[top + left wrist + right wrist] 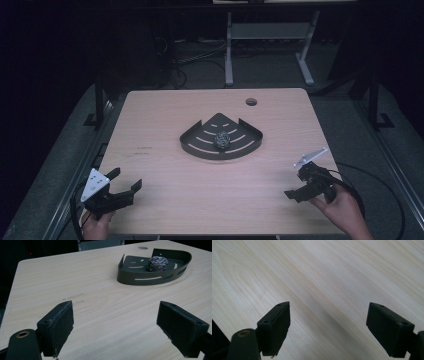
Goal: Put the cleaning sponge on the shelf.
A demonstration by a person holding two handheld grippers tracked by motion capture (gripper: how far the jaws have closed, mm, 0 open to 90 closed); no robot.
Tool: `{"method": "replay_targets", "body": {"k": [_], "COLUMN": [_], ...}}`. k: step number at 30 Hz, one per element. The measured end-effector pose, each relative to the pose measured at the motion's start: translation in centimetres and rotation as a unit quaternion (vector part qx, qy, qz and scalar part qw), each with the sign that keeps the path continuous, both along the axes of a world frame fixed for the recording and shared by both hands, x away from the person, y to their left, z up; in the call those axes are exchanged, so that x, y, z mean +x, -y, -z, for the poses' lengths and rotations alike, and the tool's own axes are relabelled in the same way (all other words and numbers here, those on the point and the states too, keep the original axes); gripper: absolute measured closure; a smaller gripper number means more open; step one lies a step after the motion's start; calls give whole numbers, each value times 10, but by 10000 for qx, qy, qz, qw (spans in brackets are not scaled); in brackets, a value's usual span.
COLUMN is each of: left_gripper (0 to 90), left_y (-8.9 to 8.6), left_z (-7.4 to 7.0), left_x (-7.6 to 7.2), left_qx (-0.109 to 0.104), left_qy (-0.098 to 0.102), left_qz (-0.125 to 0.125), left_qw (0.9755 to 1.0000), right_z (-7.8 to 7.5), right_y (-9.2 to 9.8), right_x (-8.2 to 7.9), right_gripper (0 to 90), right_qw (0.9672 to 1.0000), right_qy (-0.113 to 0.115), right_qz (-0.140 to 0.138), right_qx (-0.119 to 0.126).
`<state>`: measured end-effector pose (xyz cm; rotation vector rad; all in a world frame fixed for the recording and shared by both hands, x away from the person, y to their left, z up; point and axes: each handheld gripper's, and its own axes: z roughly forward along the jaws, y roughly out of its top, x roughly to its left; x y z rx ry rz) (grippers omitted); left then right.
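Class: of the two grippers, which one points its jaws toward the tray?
The left gripper: its own view looks at the tray with the scrubber; the right gripper faces bare table.

I see a pale wood-grain table (165,115) with a round cable hole (251,102) near its far edge. Beyond it the room is dark; a white-legged desk frame (270,35) stands on grey carpet (260,67), with loose cables (192,57) lying beside it

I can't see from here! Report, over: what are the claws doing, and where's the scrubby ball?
Left claw open, right claw open, both empty, near table edge. Steel wool ball sits in black corner tray, mid-table. Nothing in the way.
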<state>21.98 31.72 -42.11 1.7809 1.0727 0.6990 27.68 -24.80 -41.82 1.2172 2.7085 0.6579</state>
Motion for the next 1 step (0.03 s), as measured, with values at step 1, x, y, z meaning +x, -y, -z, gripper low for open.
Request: {"method": "replay_targets", "body": {"k": [1], "left_gripper": [133], "left_y": [0], "left_z": [0], "left_x": [0], "left_qx": [15], "left_qy": [9], "left_qz": [10], "left_qw": [10000], "right_z": [1], "right_y": [1], "right_x": [-2], "right_gripper": [187], "right_qw": [10000], "right_qy": [15], "right_qz": [3], "right_qx": [25]}}
